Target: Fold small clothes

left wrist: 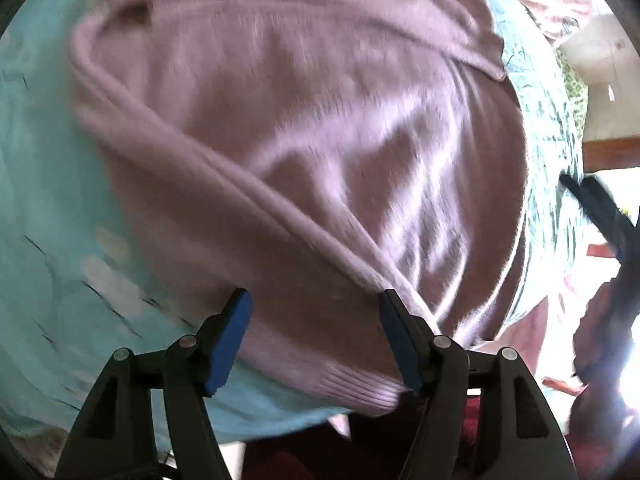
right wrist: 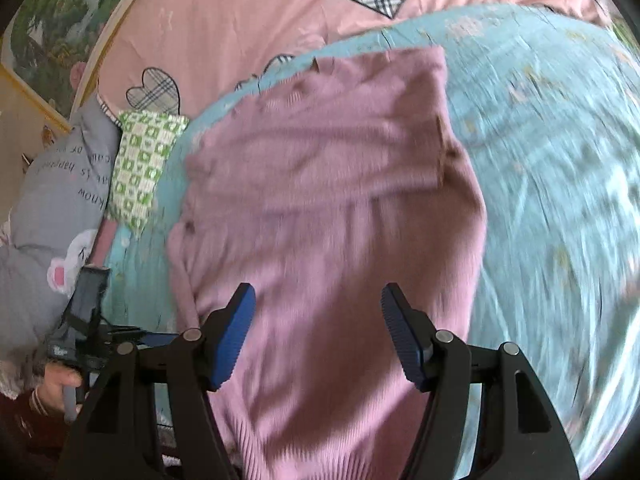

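A mauve knit sweater [right wrist: 328, 208] lies on a light blue patterned sheet [right wrist: 552, 168], its sleeves folded in over the body and its ribbed hem toward me. In the left wrist view the sweater [left wrist: 304, 128] fills the frame, with a long fold ridge running toward the jaws. My left gripper [left wrist: 314, 340] is open, just above the sweater's ribbed hem corner. My right gripper [right wrist: 318, 328] is open and empty, hovering over the lower body of the sweater. The left gripper also shows at the left edge of the right wrist view [right wrist: 86, 320], held in a hand.
A pink quilt with plaid hearts [right wrist: 248, 20] lies behind the blue sheet. A green-and-white checked cloth [right wrist: 140, 168] and a grey printed garment [right wrist: 60, 200] sit at the left. The bed edge and dark floor show below the hem [left wrist: 360, 452].
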Demonstrator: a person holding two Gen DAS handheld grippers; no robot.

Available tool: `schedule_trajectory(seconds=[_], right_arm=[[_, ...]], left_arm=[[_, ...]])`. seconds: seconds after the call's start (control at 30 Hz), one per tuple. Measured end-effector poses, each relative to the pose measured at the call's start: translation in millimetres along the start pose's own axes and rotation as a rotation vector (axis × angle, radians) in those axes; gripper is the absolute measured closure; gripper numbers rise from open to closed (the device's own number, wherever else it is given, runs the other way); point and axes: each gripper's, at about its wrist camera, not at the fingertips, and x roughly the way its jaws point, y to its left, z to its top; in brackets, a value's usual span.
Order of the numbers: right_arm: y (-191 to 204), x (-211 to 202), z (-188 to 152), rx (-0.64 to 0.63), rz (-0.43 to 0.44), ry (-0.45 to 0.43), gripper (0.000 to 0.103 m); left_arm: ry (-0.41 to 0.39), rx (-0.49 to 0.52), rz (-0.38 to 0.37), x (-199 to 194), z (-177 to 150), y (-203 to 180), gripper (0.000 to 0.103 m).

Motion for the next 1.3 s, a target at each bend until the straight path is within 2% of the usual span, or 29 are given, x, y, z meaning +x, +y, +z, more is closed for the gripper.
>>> schedule_trajectory(seconds=[0.07, 0.17, 0.23, 0.3, 0.37, 0.4, 0.43, 0.47, 0.5, 0.7, 0.77, 0.83, 0.93, 1.07, 1.13, 1.17, 1.2, 1.23, 1.3], right_arm=[[-0.1, -3.8, -21.2, 0.005, -0.006, 0.024, 0.037], [-0.1, -8.8, -49.9, 0.01, -0.019, 0.049, 0.037], [-1.5, -11.3, -65.2, 0.028, -0.017, 0.071, 0.037], [-2.8, -14.7, -78.8, 0.032, -0.029, 0.084, 0.037], [-6.0, -19.0, -88.6, 0.041, -0.035, 0.088, 0.037], [-8.2, -20.5, -92.8, 0.044, -0.035, 0.092, 0.037], [-9.8, -21.5, -96.1, 0.044, -0.04, 0.095, 0.037], [-11.8, -22.3, -100.0, 0.042, -0.05, 0.098, 0.037], [-14.2, -22.1, -103.9, 0.044, -0.06, 0.106, 0.037], [-35.3, -12.7, -126.6, 0.096, -0.138, 0.159, 0.037], [-39.5, -11.0, -132.0, 0.108, -0.134, 0.169, 0.037], [-41.9, -9.0, -135.7, 0.119, -0.108, 0.172, 0.037], [-43.3, -0.2, -136.7, 0.121, -0.077, 0.18, 0.037], [-44.5, 10.1, -134.7, 0.116, -0.058, 0.176, 0.038], [-45.5, 11.6, -132.9, 0.124, -0.046, 0.17, 0.046], [-46.9, 12.2, -132.0, 0.125, -0.043, 0.171, 0.075], [-49.4, 14.3, -132.0, 0.131, -0.041, 0.19, 0.097], [-54.1, 15.6, -132.3, 0.147, -0.045, 0.211, 0.097], [-66.9, 1.4, -134.1, 0.188, -0.05, 0.196, 0.098]], left_arm=[[0.01, -0.044, -0.07, 2.4, -4.6, -2.0, 0.036], [0.004, -0.077, -0.11, -1.5, -4.6, -5.6, 0.036], [0.012, -0.082, -0.116, -3.4, -0.3, -3.6, 0.036], [0.011, -0.053, -0.076, 5.8, 11.0, -15.6, 0.037], [0.005, -0.033, -0.041, 16.1, 13.7, -20.0, 0.052], [-0.005, -0.025, -0.033, 19.5, 10.3, -19.7, 0.071], [-0.013, -0.021, -0.044, 24.5, 13.1, -20.4, 0.084], [-0.018, -0.021, -0.056, 23.8, 10.2, -18.9, 0.087], [-0.039, -0.015, -0.079, 19.4, 4.8, -16.6, 0.094], [-0.141, 0.026, -0.092, -24.7, -42.0, 9.0, 0.098], [-0.166, 0.004, -0.084, -40.0, -59.2, 27.2, 0.099], [-0.192, -0.036, -0.053, -53.2, -86.2, 62.9, 0.099], [-0.201, -0.094, -0.009, -50.1, -106.7, 104.6, 0.099], [-0.197, -0.161, -0.018, -31.3, -114.7, 132.4, 0.099], [-0.21, -0.166, -0.028, -27.2, -115.6, 136.2, 0.099], [-0.215, -0.163, -0.03, -26.4, -115.6, 136.4, 0.099], [-0.22, -0.153, -0.028, -24.7, -115.2, 134.6, 0.099], [-0.222, -0.144, -0.024, -24.9, -115.4, 133.0, 0.099], [-0.235, -0.122, -0.025, -22.6, -116.9, 126.6, 0.1]])
